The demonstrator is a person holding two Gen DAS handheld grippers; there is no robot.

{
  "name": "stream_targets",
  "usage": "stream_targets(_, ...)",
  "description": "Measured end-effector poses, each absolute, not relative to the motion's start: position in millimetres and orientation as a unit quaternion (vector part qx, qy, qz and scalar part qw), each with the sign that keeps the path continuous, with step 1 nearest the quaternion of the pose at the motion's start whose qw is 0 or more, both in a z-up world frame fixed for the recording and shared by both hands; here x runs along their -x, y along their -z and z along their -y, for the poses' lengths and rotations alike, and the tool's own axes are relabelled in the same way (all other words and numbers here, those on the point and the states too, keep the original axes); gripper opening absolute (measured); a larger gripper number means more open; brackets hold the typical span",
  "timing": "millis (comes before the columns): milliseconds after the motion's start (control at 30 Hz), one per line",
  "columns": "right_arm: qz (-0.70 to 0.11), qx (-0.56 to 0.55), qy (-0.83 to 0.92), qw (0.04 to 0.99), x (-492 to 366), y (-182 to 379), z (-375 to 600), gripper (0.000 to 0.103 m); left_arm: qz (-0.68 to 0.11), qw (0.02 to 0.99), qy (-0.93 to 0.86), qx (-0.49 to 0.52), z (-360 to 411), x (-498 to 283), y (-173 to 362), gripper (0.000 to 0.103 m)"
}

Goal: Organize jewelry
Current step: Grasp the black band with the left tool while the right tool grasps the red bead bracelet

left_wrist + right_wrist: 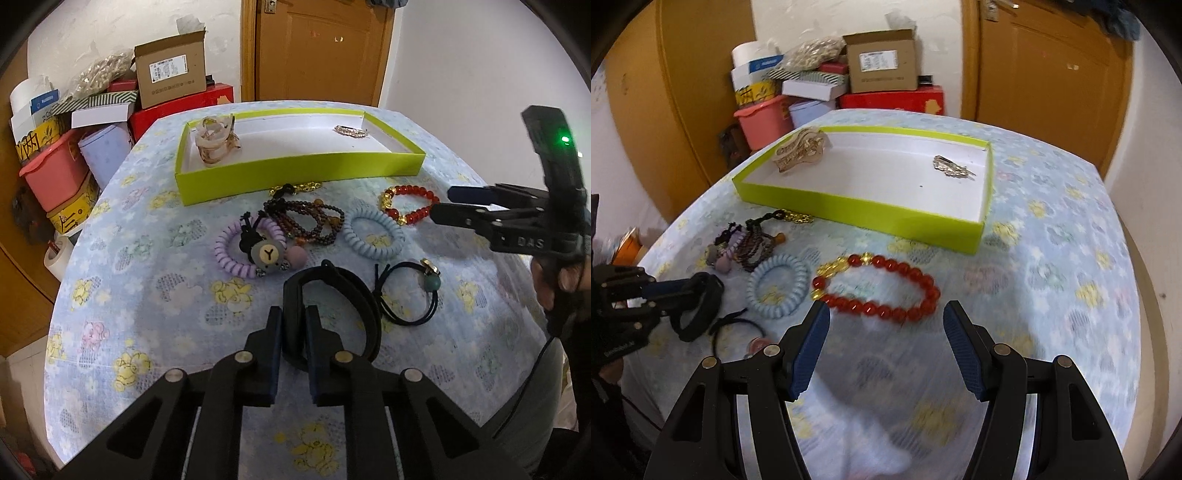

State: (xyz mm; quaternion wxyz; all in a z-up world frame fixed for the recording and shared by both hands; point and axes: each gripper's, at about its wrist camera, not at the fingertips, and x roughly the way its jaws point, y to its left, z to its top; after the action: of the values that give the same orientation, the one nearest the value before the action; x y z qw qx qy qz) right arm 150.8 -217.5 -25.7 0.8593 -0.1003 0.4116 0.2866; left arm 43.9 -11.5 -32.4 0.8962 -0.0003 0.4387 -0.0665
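My left gripper (294,326) is shut on a wide black band (354,291), which loops away from the pads over the flowered tablecloth; the right wrist view shows the same grip on the band (714,295). My right gripper (886,310) stands open just short of a red bead bracelet (923,282) with gold charms, with nothing between its fingers. A lime green tray (295,171) at the back holds a pale hair claw (214,142) and a gold clip (351,131). From the left wrist view, the right gripper (443,203) hovers at the red bracelet (417,215).
Loose on the cloth lie a light blue coil tie (351,230), a purple coil tie (225,254) with a bear charm, dark bead bracelets (314,221), a gold chain (310,184) and a navy tie with a teal bead (432,283). Stacked boxes (170,70) stand beyond the table's far left edge.
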Motion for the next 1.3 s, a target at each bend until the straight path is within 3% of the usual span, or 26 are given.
stream_targets(300,-0.427,0.116,-0.345,0.828,-180.9,34.4,214.2,0.068,-0.439,0.896,0.066,0.006,6.0,-50.9,32.8,0.013)
stream_targets(567,-0.427,0.154,-0.401,0.796,-156.2,34.7,203.6,0.068,-0.440,0.895,0.068,0.009,4.7,-51.1,32.7,0.013)
stream_targets(833,-0.407,0.188,-0.371,0.813,-159.6,39.8,189.2,0.068,-0.442,0.895,0.066,0.010,4.4,-51.4,32.6,0.013)
stream_targets(900,-0.407,0.185,-0.366,0.816,-157.2,39.0,187.9,0.057,-0.442,0.895,0.066,0.012,3.9,-51.1,32.6,0.013)
stream_targets(967,-0.403,0.183,-0.364,0.819,-152.9,37.0,186.6,0.038,-0.442,0.894,0.066,0.013,3.7,-51.3,32.5,0.013)
stream_targets(1000,-0.403,0.180,-0.360,0.822,-150.2,36.4,186.6,0.021,-0.442,0.894,0.066,0.013,3.7,-51.2,32.5,0.013)
stream_targets(1300,-0.419,0.150,-0.308,0.841,-130.3,34.2,190.1,0.019,-0.444,0.893,0.062,0.033,-2.9,-46.2,30.9,0.013)
